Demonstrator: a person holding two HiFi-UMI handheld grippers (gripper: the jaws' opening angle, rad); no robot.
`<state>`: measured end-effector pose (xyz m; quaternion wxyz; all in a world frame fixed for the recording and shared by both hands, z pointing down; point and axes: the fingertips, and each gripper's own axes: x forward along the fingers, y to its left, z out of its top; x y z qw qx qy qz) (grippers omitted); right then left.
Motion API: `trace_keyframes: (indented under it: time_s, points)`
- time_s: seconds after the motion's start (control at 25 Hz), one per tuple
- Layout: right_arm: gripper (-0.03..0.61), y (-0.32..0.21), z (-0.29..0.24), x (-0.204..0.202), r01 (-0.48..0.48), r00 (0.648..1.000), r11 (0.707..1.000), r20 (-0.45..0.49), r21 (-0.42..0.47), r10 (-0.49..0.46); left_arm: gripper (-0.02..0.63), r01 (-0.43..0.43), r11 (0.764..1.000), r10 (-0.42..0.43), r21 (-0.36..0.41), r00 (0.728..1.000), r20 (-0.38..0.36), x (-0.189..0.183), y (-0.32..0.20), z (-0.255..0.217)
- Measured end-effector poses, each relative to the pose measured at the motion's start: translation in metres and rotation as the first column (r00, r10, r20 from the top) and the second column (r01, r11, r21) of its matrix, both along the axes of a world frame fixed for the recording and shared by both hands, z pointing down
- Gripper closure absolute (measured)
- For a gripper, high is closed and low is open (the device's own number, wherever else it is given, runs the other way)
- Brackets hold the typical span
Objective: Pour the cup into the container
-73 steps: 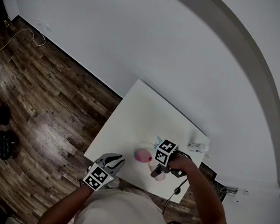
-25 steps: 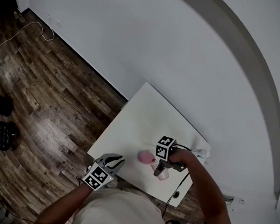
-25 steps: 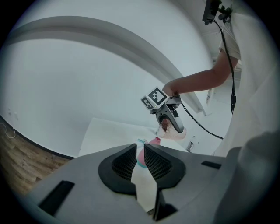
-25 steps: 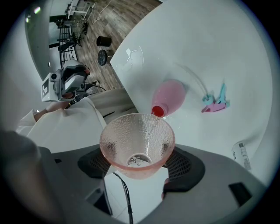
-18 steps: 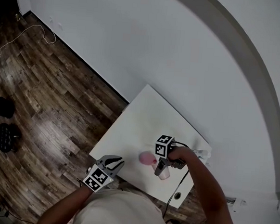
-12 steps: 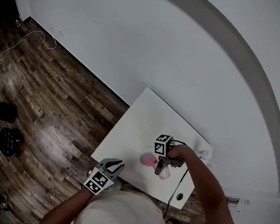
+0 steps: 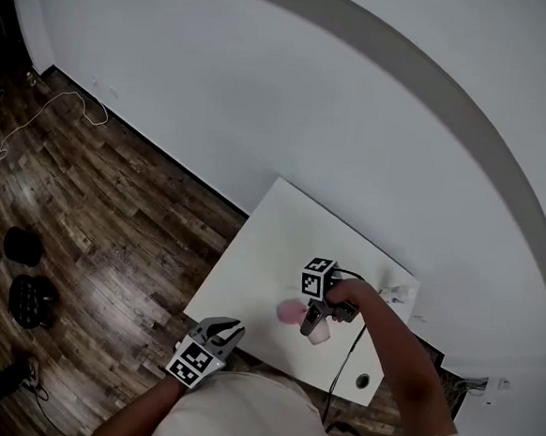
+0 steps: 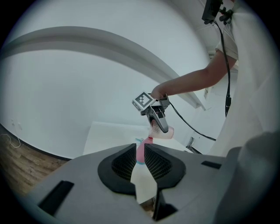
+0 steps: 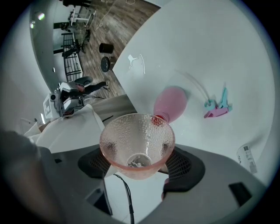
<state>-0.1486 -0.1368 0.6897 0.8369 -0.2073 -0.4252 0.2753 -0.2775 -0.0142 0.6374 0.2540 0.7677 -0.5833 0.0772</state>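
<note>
A clear pinkish dimpled cup point(image 9: 137, 144) is gripped by my right gripper point(image 9: 139, 162), shut on its lower body. The cup is tipped over, its rim touching the mouth of the pink container point(image 9: 171, 103) on the white table point(image 9: 175, 48). Only a trace shows at the cup's bottom. From the head view, the right gripper point(image 7: 315, 312) holds the cup point(image 7: 319, 332) just right of the container point(image 7: 290, 310). My left gripper point(image 7: 217, 331) hangs off the table's near left corner, jaws almost together with nothing between them. The left gripper view looks past its jaws at the container point(image 8: 141, 151) and cup point(image 8: 165, 132).
A small teal and pink clip point(image 9: 218, 107) lies on the table beyond the container. A white labelled item point(image 7: 394, 292) sits at the far right edge. A black cable point(image 7: 340, 378) trails from the right gripper. Dark objects point(image 7: 31, 301) stand on the wooden floor to the left.
The right gripper has kept the tipped cup at the container's mouth. The left gripper has drifted slightly lower, off the table's corner. The head camera has shifted a little.
</note>
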Motion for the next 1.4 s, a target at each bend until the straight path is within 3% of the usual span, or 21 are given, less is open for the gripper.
trace_keyframes:
  time_s: [0.16, 0.32, 0.48, 0.56, 0.68, 0.8, 1.08, 1.24, 1.4]
  points:
    - [0.206, 0.008, -0.007, -0.006, -0.091, 0.978, 0.995, 0.189, 0.031, 0.084, 0.552, 0.023, 1.0, -0.022, 0.016, 1.0, -0.019, 0.0, 0.001, -0.017]
    - [0.206, 0.008, -0.02, -0.012, -0.193, 0.889, 0.978, 0.437, 0.08, 0.139, 0.552, 0.05, 0.998, -0.049, 0.024, 0.998, -0.04, 0.003, -0.003, -0.033]
    - [0.206, -0.012, -0.036, -0.005, -0.279, 0.746, 0.945, 0.659, 0.172, 0.1, 0.552, 0.079, 0.996, -0.078, 0.031, 0.996, -0.036, 0.015, -0.016, -0.044]
    - [0.206, -0.026, -0.047, -0.004, -0.363, 0.654, 0.911, 0.75, 0.195, 0.1, 0.555, 0.098, 0.995, -0.098, 0.019, 0.995, -0.029, 0.019, -0.024, -0.046]
    - [0.206, -0.044, -0.07, -0.001, -0.456, 0.507, 0.876, 0.854, 0.156, 0.112, 0.576, 0.142, 0.99, -0.142, -0.003, 0.99, -0.029, 0.029, -0.041, -0.05]
    - [0.206, -0.049, -0.087, 0.014, -0.469, 0.409, 0.872, 0.909, 0.139, 0.075, 0.598, 0.189, 0.982, -0.189, -0.01, 0.981, -0.052, 0.049, -0.051, -0.062]
    - [0.206, -0.042, -0.122, 0.039, -0.458, 0.251, 0.873, 0.967, 0.168, -0.054, 0.603, 0.195, 0.98, -0.196, -0.023, 0.98, -0.043, 0.092, -0.059, -0.077]
    - [0.205, -0.043, -0.135, 0.05, -0.486, 0.179, 0.861, 0.981, 0.149, -0.069, 0.603, 0.155, 0.988, -0.156, -0.014, 0.984, -0.089, 0.116, -0.063, -0.09]
    - [0.206, -0.054, -0.14, 0.064, -0.497, 0.142, 0.856, 0.986, 0.144, -0.084, 0.603, 0.145, 0.989, -0.145, -0.007, 0.984, -0.107, 0.135, -0.075, -0.1]
